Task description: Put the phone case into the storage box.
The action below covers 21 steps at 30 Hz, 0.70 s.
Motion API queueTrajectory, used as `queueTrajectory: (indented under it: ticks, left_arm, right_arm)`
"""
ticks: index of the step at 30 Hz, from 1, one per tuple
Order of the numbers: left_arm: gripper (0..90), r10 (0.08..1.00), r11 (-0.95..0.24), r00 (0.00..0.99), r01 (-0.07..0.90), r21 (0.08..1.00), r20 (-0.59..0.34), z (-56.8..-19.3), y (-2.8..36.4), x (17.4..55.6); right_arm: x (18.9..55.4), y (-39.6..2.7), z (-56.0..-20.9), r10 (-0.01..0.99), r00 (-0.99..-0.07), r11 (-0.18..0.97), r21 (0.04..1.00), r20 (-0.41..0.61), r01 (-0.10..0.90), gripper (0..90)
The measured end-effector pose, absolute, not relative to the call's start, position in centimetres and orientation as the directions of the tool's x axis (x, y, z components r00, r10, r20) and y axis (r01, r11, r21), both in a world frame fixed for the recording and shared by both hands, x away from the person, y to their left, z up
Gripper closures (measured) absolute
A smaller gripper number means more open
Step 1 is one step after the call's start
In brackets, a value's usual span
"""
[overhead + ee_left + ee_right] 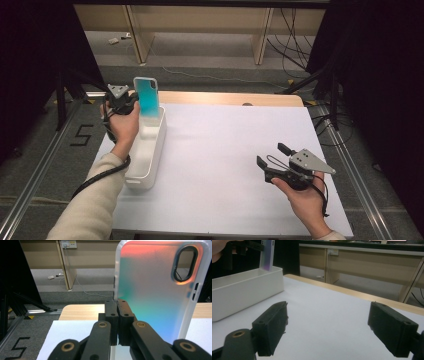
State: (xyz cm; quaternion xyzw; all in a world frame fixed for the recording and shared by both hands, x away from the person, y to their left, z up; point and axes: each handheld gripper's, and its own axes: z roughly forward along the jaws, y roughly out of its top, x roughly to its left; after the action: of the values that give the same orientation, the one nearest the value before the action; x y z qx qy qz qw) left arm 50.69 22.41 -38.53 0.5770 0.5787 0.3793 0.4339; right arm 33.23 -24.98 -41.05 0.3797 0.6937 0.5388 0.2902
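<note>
Raising left tool [131, 102] (jaws clamped) with phone case [148, 97], above bin [150, 165]

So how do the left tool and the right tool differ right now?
The left tool is shut on the phone case, held upright above the white bin; the right tool is open and holds nothing. The left is raised at the table's far left, the right sits low near the right edge. Both are black and hand-held.
</note>
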Motion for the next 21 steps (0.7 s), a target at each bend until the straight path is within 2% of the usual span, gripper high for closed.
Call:
queueTrajectory:
  ticks: [21]
  left_arm:
    - [88.1,0.998,0.042,0.035,0.354,0.934,-0.058,-38.91,22.32,51.39]
  right_arm:
    - [33.24,-24.94,-41.13,0.837,-0.547,0.132,0.963,0.019,0.236,17.3]
